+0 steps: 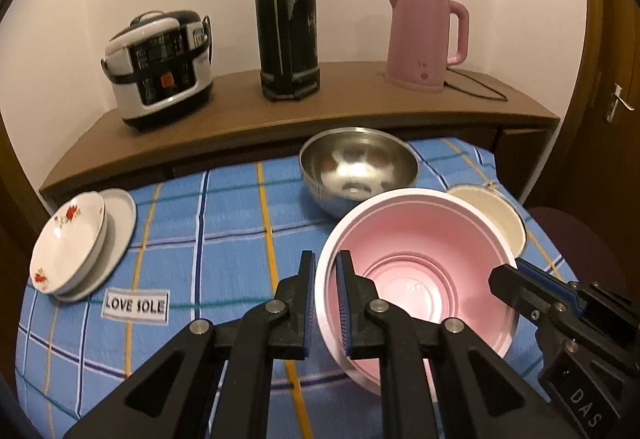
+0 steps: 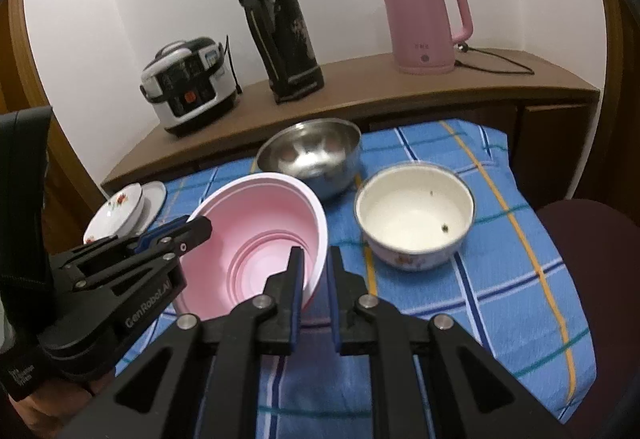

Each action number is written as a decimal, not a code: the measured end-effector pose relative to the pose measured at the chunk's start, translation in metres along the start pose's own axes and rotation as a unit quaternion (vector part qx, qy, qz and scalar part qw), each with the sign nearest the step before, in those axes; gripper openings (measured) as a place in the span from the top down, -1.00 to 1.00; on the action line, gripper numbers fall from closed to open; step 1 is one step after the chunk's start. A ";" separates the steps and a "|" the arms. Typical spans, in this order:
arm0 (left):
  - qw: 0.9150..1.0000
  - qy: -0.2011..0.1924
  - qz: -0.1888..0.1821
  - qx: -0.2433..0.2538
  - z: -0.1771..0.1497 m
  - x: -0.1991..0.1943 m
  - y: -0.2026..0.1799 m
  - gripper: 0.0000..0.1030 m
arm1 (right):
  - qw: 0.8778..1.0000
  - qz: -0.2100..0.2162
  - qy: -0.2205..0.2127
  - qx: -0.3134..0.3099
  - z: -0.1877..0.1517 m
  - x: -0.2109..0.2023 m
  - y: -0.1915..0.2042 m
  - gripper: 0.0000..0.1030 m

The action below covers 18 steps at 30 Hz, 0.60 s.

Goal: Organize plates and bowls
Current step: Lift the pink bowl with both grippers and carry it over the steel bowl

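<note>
A home, by the look of it; a dining corner. Wooden sideboard (image 1: pixel 280 107) at twelve o'clock carried a rice cooker (image 1: pixel 158 69), a tall black thermos (image 1: pixel 286 15) and a pink electric kettle (image 1: pixel 424 39). Blue checked cloth (image 1: pixel 200 239) covered the table. Panelled wooden door (image 1: pixel 616 79) stood at two o'clock.

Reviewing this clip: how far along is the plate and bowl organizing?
Done: flowered plate sits stacked on a plain plate. In hand: both tongs, left and right, grip opposite rims of the pink bowl. Left: steel bowl and white enamel bowl sit separate.
</note>
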State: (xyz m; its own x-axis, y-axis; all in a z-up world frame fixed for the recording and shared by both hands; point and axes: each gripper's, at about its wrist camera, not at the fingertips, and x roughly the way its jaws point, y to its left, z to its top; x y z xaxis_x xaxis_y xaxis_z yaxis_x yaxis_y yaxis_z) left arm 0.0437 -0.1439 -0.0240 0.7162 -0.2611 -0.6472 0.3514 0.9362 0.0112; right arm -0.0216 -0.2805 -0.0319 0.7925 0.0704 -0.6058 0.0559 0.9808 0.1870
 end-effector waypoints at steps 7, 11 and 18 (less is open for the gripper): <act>1.000 -0.023 0.003 -0.003 0.025 0.000 0.001 0.77 | 1.000 0.002 -0.028 0.005 0.027 -0.001 0.001 0.81; 0.999 -0.037 0.005 -0.003 0.042 0.003 0.000 0.77 | 0.999 0.002 -0.042 0.009 0.042 0.001 -0.002 0.81; 0.999 -0.046 0.008 -0.009 0.066 0.019 0.000 0.76 | 0.998 0.001 -0.056 0.017 0.068 0.015 -0.007 0.81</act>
State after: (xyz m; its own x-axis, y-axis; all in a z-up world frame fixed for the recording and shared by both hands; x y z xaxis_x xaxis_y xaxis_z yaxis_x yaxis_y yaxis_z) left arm 0.0974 -0.1640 0.0141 0.7742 -0.2649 -0.5748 0.3291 0.9443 0.0081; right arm 0.0308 -0.2982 0.0102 0.8554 0.0499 -0.5156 0.0736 0.9736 0.2162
